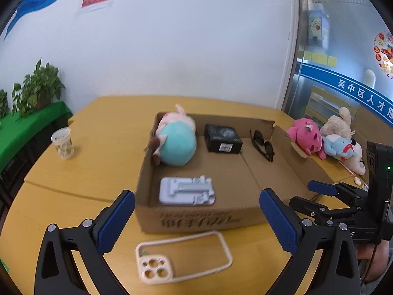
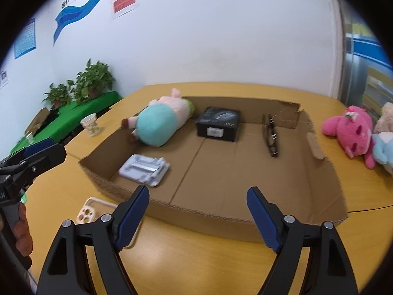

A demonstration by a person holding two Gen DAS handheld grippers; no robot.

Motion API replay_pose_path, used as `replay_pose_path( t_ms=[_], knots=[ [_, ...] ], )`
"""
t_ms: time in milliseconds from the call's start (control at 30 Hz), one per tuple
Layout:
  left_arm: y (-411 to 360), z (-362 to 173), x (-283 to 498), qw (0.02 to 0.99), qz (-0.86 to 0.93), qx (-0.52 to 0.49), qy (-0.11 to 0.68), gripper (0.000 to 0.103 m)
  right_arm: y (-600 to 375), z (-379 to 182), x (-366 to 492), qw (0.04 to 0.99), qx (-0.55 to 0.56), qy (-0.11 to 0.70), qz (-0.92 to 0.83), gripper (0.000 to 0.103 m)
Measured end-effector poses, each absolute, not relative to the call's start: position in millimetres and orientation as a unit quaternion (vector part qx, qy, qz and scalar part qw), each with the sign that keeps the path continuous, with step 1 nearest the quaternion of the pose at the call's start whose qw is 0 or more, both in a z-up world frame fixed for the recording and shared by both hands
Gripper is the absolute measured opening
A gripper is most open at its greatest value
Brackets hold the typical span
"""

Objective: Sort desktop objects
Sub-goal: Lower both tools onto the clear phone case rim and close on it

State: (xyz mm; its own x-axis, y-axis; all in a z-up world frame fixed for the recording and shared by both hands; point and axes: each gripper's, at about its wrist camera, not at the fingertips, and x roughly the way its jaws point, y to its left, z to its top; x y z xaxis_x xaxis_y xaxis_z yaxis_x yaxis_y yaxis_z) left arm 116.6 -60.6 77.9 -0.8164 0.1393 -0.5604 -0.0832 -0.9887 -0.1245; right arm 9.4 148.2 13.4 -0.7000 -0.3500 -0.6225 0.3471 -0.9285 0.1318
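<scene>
The left gripper (image 1: 196, 218) hangs with its jaws spread wide and empty, just above the cream phone case (image 1: 183, 260), which lies flat on the yellow table (image 1: 73, 196) against the near wall of the cardboard box (image 1: 196, 218). The right gripper (image 2: 197, 217) is likewise spread and empty before the box's near wall, the case (image 2: 88, 212) off to its left. In the box lie a teal plush (image 1: 178, 145), a black carton (image 1: 222, 139), what look like sunglasses (image 1: 262, 145) and a grey tray (image 1: 186, 191).

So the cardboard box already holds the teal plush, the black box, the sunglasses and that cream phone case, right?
Not quite. The cream phone case lies on the table in front of the cardboard box, as the left wrist view shows. The teal plush, black box and sunglasses are inside.
</scene>
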Motion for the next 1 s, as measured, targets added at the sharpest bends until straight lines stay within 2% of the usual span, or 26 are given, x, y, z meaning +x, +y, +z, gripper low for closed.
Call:
replay_pose_path(
  t_ms=[167,300,433,600,867,1000],
  knots=[
    [-96.5,46.0,117.6,0.051,0.932,-0.353,-0.059,0.103,117.1,-14.1,12.3,0.285,0.387,-0.021,-0.876,0.082],
    [-120.4,11.6,106.9,0.066,0.904,-0.407,-0.108,0.103,80.4,-39.7,7.6,0.343,0.428,-0.014,-0.836,0.082],
    [-135.9,-19.7,91.0,0.109,0.876,-0.442,-0.157,0.103,53.3,-63.0,-4.6,0.372,0.456,-0.018,-0.808,0.082],
    [-134.6,-46.6,76.3,0.122,0.851,-0.482,-0.169,0.101,32.7,-79.6,-14.6,0.383,0.464,0.001,-0.799,0.082],
    [-129.2,-37.0,84.6,0.133,0.860,-0.460,-0.175,0.101,34.4,-78.9,-20.7,0.391,0.463,-0.024,-0.795,0.083],
    [-115.8,-14.3,94.8,0.130,0.877,-0.436,-0.155,0.101,44.0,-65.5,-12.5,0.392,0.435,-0.040,-0.810,0.084]
  ],
)
